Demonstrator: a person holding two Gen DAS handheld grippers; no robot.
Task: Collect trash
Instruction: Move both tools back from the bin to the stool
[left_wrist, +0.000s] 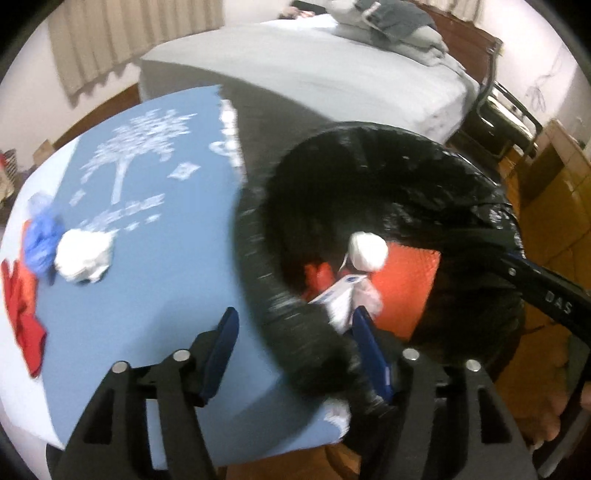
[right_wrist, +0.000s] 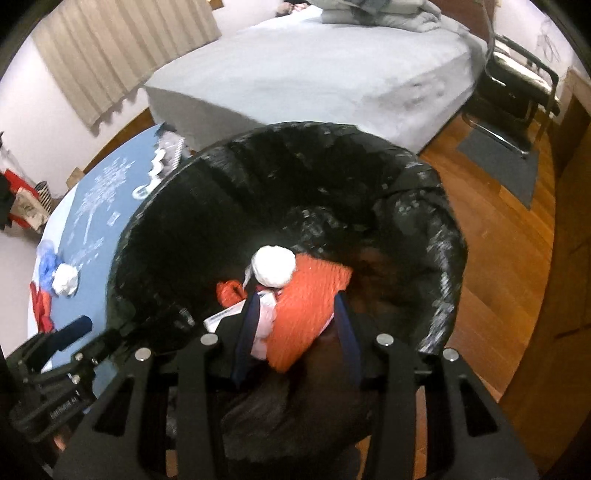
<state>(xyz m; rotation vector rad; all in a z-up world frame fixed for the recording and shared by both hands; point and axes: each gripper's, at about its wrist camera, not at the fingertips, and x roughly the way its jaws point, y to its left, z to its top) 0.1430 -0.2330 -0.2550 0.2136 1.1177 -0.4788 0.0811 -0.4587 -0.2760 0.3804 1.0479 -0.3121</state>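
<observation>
Both wrist views close, steeply down; share black-lined bin (left_wrist: 369, 192).

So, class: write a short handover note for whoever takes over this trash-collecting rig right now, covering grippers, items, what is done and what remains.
Left gripper: open, straddling the near rim of the black plastic-lined trash bin.
Right gripper: open above the bin's mouth, nothing pressed between its pads.
In the bin: white crumpled paper ball, orange padded envelope, small white carton, red scrap.
Left on the blue printed tablecloth: crumpled white tissue, crumpled blue plastic bag, red wrapper.
Next: probably collect those three.
</observation>
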